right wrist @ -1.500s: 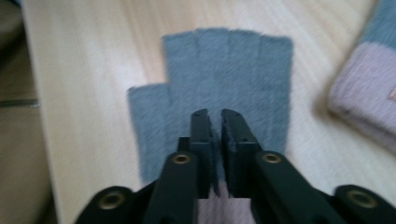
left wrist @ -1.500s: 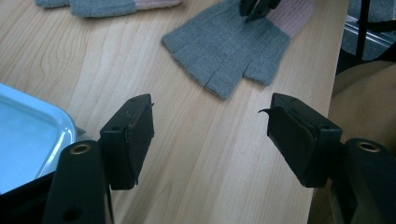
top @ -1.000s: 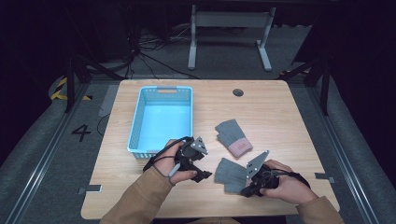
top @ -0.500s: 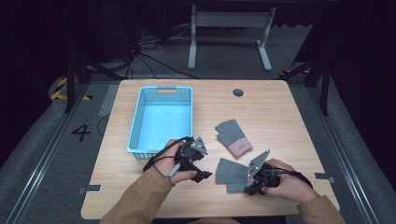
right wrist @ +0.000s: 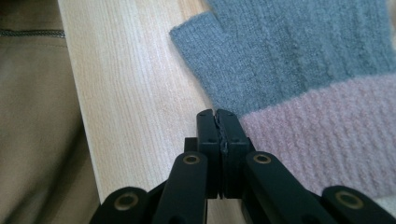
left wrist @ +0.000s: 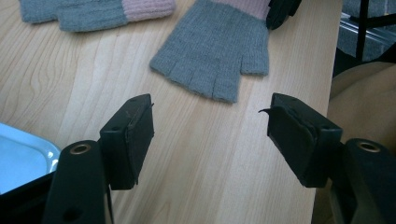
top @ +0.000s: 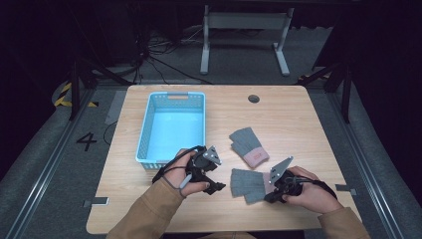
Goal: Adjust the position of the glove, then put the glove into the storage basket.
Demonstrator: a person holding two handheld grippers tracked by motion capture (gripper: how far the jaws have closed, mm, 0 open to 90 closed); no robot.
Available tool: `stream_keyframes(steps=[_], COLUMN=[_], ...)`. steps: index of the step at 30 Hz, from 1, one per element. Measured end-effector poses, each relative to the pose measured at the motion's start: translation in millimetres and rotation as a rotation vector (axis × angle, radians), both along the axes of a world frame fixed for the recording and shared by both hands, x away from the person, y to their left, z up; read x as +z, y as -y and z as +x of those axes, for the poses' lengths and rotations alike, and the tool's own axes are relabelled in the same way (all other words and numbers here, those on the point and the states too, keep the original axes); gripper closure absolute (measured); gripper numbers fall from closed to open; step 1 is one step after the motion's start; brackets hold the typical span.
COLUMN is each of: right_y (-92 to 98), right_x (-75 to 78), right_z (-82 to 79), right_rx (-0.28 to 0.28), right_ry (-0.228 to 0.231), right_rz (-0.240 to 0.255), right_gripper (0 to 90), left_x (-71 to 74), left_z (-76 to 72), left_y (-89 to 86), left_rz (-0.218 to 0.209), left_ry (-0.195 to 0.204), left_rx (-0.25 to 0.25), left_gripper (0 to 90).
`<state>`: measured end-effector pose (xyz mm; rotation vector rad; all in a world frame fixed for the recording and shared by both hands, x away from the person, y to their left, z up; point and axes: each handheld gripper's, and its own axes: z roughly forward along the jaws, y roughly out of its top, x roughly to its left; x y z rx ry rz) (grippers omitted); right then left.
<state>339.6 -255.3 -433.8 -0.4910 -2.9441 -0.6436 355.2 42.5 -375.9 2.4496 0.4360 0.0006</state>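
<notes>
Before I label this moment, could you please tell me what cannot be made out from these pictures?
- Right gripper, right gripper view: jaws shut at the near glove's cuff edge; whether they pinch wool is hidden by the jaws.
- Near glove, high view: its cuff is covered by that gripper and hand.
- Far glove, left gripper view: cut off by the top edge.
- Basket, high view: its near wall is partly behind the left gripper.

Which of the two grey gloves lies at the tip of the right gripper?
The nearer glove, by the table's front edge: the right gripper meets its pink cuff. The other glove lies apart, further back.
</notes>
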Motion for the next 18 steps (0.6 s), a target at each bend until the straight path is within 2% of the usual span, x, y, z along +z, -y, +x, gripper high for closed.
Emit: stream_keyframes(steps=[4,6,7,10,12,14,15,17,18], right_y=[0.8,1.0,0.8,0.5,-0.7,-0.7,-0.7,-0.4,-0.4], right_x=[0.2,0.9,3.7,8.1,13.7,14.8,19.1,20.7,23.1], right_z=[0.5,0.5,-0.3,-0.8,-1.0,-0.5,0.8,1.7,2.3], right_rx=[-0.009,-0.002,-0.002,-0.006,-0.028,-0.034,-0.068,-0.076,-0.098], right_ry=[-0.005,-0.01,-0.015,-0.004,0.043,0.053,0.072,0.078,0.092], right_rz=[-0.005,0.009,0.033,0.059,0.083,0.093,0.113,0.123,0.137], right_gripper=[89.9,89.9,89.6,86.0,83.8,83.4,83.3,83.4,83.5], left_x=[0.1,0.1,0.3,0.3,-0.1,-0.2,0.0,0.4,0.9], left_z=[-0.2,-0.1,-0.3,-0.6,-0.9,-1.2,-1.9,-1.4,-1.3], left_y=[-0.2,-0.2,-0.4,-0.7,-0.9,-1.8,-3.3,-4.3,-4.8], left_rz=[0.001,0.0,0.0,0.0,-0.002,-0.001,0.0,-0.005,-0.01], left_ry=[-0.002,-0.001,-0.002,-0.002,0.0,-0.001,-0.003,-0.001,0.001], left_rx=[0.003,0.002,0.004,0.008,0.009,0.009,0.015,0.015,0.022], left_gripper=[32.4,32.3,32.3,32.3,32.4,32.3,32.3,32.3,32.3])
